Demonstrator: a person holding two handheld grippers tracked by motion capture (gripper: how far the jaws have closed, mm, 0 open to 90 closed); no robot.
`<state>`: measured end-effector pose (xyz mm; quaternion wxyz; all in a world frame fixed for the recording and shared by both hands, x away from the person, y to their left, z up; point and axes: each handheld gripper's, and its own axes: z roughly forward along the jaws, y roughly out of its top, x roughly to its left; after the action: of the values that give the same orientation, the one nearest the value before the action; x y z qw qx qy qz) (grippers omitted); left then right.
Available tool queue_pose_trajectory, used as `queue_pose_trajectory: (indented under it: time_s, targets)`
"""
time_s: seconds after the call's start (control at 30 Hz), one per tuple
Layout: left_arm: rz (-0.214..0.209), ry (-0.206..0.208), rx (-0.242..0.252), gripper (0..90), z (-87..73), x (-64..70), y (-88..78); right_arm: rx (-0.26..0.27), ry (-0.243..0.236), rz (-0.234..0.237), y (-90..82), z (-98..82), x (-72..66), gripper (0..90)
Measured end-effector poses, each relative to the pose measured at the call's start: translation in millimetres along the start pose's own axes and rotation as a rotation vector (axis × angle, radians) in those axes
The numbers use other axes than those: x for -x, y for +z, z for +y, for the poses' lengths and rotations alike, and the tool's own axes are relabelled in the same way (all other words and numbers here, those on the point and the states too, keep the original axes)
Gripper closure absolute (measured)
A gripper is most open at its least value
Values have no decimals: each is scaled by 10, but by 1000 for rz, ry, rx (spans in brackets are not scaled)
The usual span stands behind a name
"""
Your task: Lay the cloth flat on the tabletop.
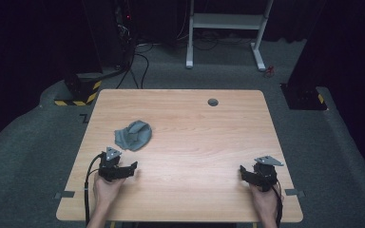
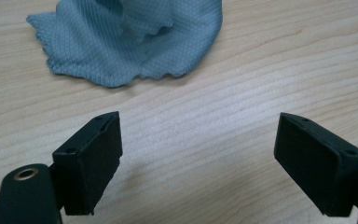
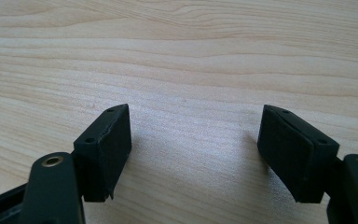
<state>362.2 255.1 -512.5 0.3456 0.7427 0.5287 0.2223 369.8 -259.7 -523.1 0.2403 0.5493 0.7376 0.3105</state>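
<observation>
Nearest: 2 hands, 2 grippers. Left gripper (image 1: 132,167) gaping wide, nothing between its jaws, low over bare counter (image 1: 195,142). Right gripper (image 1: 243,171) likewise agape and unladen. Just beyond the left gripper, apart from it: 1 crumpled grey-blue cloth (image 1: 133,135).
</observation>
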Motion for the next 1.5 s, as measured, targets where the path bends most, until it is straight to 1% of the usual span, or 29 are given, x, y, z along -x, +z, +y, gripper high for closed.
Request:
queue_pose_trajectory:
  time_s: [0.1, 0.2, 0.23, 0.27, 0.37, 0.43, 0.53, 0.57, 0.6, 0.7, 0.73, 0.8, 0.83, 0.9, 0.93, 1.03, 1.1, 1.13, 1.17, 1.2, 1.23, 1.3, 1.37, 1.43, 1.5]
  targets:
    - [-9, -16, 10, 154, 55, -3, 1, -1, 0, 0, 0, 0, 0, 258]
    - [-13, -9, 7, 154, 112, -8, 15, 0, 0, 0, 0, 0, 0, 258]
    - [-17, -22, 16, 166, 121, -10, 23, -1, 1, 0, 0, 0, 0, 258]
    - [-22, -34, 6, 163, 147, -32, 51, 0, 1, 0, 0, 0, 0, 258]
    - [-19, -41, 0, 163, 178, -47, 78, -1, 1, 0, 0, 0, 0, 258]
    - [-2, -43, 10, 163, 231, -65, 103, 0, 0, 0, 0, 0, 0, 257]
    - [4, -54, 11, 162, 267, -84, 127, 0, 0, 0, 0, 0, 0, 257]
    - [16, -50, 0, 162, 311, -98, 166, 0, -1, 0, 0, 0, 0, 257]
    - [24, -44, -1, 160, 331, -103, 184, 0, -1, 0, 0, 0, 0, 257]
    - [34, -46, -9, 164, 367, -119, 218, 0, -1, 0, 0, 0, 0, 257]
    - [46, -38, -17, 164, 405, -128, 264, 0, -1, 0, 0, 0, 0, 257]
    - [47, -41, -24, 158, 425, -130, 284, 0, -1, 0, 0, 0, 0, 257]
    - [39, -55, -12, 165, 447, -147, 310, 0, -1, 0, 0, 0, 0, 257]
    - [49, -49, -26, 155, 482, -158, 354, 0, -1, 0, 0, 0, 0, 257]
    - [49, -49, -26, 155, 482, -158, 354, 0, 0, 0, 0, 0, -1, 257]
    - [60, -48, -40, 155, 567, -161, 450, 0, -1, 0, 0, 0, 0, 257]
    - [64, -44, -44, 155, 584, -165, 470, 0, -1, 0, 0, 0, 0, 257]
    - [70, -60, -41, 156, 616, -166, 533, 0, 0, 0, 0, 0, 0, 257]
    - [70, -60, -41, 164, 616, -166, 533, 0, 0, 0, 0, 0, 0, 257]
    - [71, -75, -53, 163, 628, -183, 590, 0, 0, 0, 0, 0, 0, 257]
    - [71, -75, -53, 164, 628, -183, 590, 0, 0, 0, 0, 0, 0, 257]
    - [81, -69, -66, 183, 633, -173, 665, 0, -1, 0, 0, 0, -1, 257]
    - [80, -66, -66, 211, 636, -172, 684, 0, -1, 0, 0, 0, 0, 257]
    - [78, -63, -73, 250, 640, -166, 720, 0, -1, 0, 0, 0, 0, 257]
    - [84, -58, -87, 310, 637, -164, 764, 0, -1, 0, 0, 0, -1, 257]
